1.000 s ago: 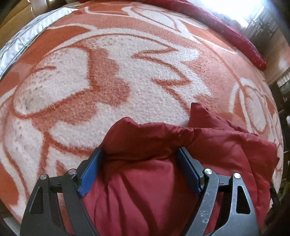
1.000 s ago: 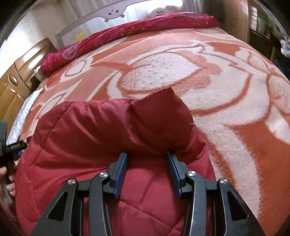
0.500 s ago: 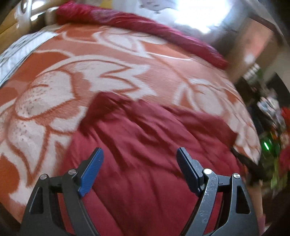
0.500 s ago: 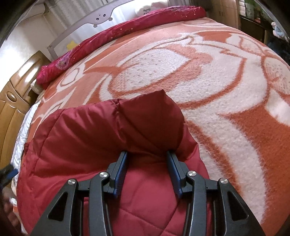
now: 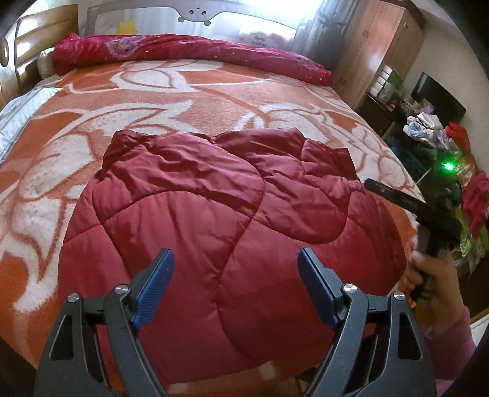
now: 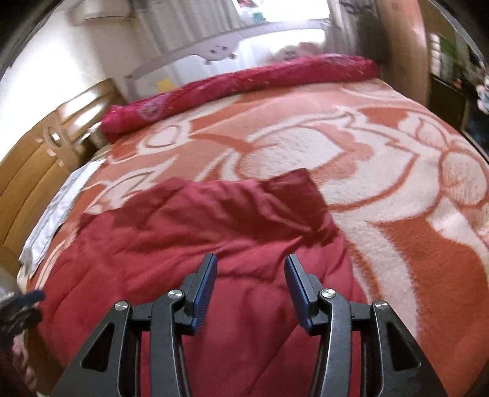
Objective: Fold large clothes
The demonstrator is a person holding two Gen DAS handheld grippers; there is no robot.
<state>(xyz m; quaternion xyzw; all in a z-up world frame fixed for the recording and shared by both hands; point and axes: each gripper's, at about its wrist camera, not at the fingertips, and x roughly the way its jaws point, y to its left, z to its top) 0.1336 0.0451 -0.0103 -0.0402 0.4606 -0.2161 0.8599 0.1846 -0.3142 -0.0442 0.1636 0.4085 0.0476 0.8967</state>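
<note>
Red quilted jacket (image 5: pixel 220 220) now lies folded on orange floral blanket (image 5: pixel 189 100), released since a second ago. Left gripper (image 5: pixel 235 287) wide, empty; right gripper (image 6: pixel 250 290) part-open, lifted clear. Fold judged set.

Dark red quilted jacket (image 5: pixel 214 220), orange-and-white blanket (image 5: pixel 189 100) (floral swirls)

I am in a home bedroom. A wide bed fills my view, spread with an orange and white floral blanket (image 5: pixel 189 91). A rolled crimson quilt (image 5: pixel 189 52) lies along its far edge, in front of a pale guard rail with a cartoon face (image 5: pixel 195 13). A wooden headboard (image 6: pixel 39 158) stands at one side, a tall wooden wardrobe (image 5: pixel 376 45) by the bright curtained window, and a dark screen (image 5: pixel 437 97) above a cluttered stand.
</note>
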